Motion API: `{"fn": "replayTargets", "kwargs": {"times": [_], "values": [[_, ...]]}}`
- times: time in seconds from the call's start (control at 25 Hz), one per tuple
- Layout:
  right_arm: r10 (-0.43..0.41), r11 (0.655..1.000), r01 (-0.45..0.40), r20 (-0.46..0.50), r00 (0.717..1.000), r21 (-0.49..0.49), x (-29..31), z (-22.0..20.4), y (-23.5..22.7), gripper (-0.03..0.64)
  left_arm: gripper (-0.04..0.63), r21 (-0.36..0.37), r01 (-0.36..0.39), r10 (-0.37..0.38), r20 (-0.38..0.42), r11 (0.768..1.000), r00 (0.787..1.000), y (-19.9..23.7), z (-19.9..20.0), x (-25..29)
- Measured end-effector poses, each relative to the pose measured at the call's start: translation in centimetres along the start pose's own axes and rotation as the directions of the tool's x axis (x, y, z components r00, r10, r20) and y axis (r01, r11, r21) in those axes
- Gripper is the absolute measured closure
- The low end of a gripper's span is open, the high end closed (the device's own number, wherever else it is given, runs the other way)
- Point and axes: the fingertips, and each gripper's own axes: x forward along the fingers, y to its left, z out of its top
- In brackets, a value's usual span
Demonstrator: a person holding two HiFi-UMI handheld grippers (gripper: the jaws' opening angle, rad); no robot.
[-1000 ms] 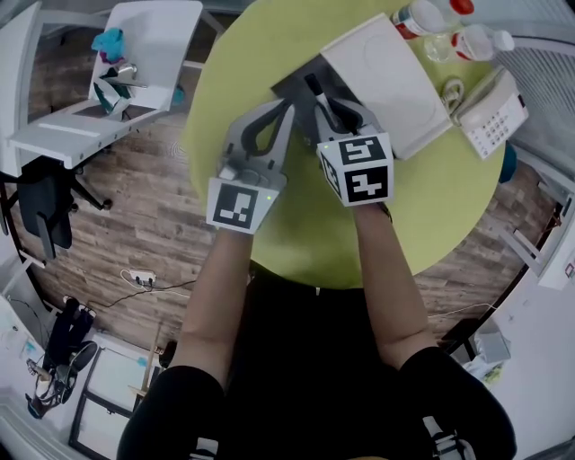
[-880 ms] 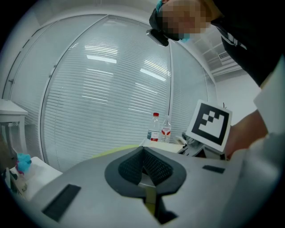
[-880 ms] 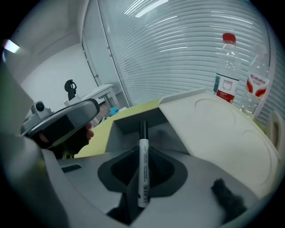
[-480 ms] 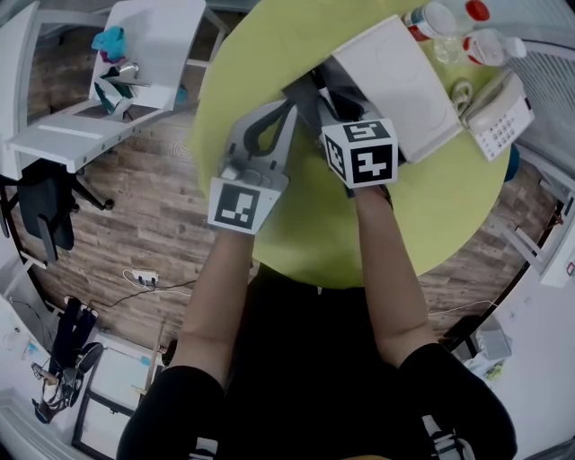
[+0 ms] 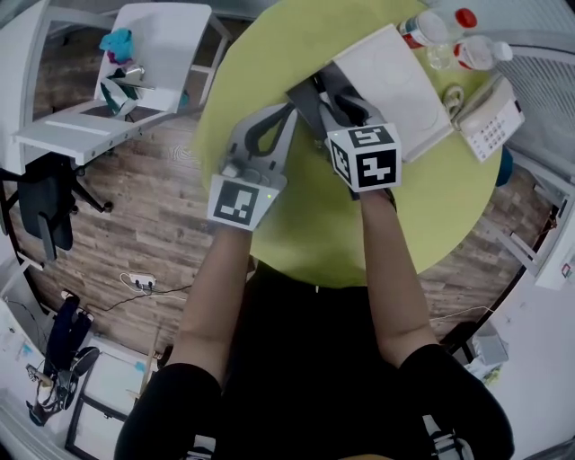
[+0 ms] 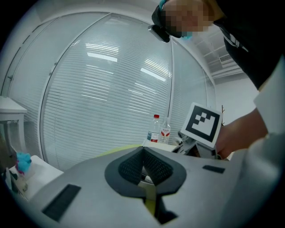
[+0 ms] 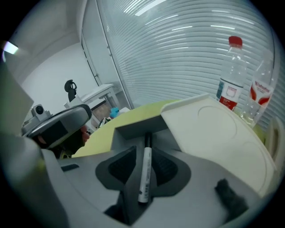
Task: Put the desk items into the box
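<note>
Marker pen (image 7: 143, 178), likely light, stiff and slick, best pinched mid-barrel, lies centre frame between the just-opened, released fingers of the right gripper (image 7: 144, 153), at the mouth of the grey box (image 7: 133, 129); the fingers of the left gripper (image 6: 142, 156) are clenched on nothing.

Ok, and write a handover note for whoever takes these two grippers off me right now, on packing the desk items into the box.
Right gripper: open. Its jaws have just been opening, and the marker lies between them, off the pads, black cap end toward the gray box.
Left gripper: shut, empty, tip near the box's edge.
Box: open on the green table, with the white lid beside it.
Done: marker brought to the box and let go; not yet seen lying inside.
Left: a white telephone and two bottles stand beyond the lid. Pack whatever belongs.
</note>
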Motion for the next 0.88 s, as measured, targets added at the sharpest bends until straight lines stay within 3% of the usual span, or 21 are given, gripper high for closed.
{"fn": "replayTargets", "kwargs": {"times": [0.52,0.88], "values": [[0.016,0.994,0.002,0.165,0.986,-0.110,-11.8,0.8,3.0,0.506,0.584,0.101,0.061,-0.059,-0.022,0.993,0.998,-5.5,4.5,-3.9],[0.088,0.984,-0.047,0.240,0.967,-0.173,-20.6,-1.0,4.4,0.516,0.584,0.066,0.024,-0.022,-0.030,0.998,0.999,-11.9,7.7,-7.4]]}}
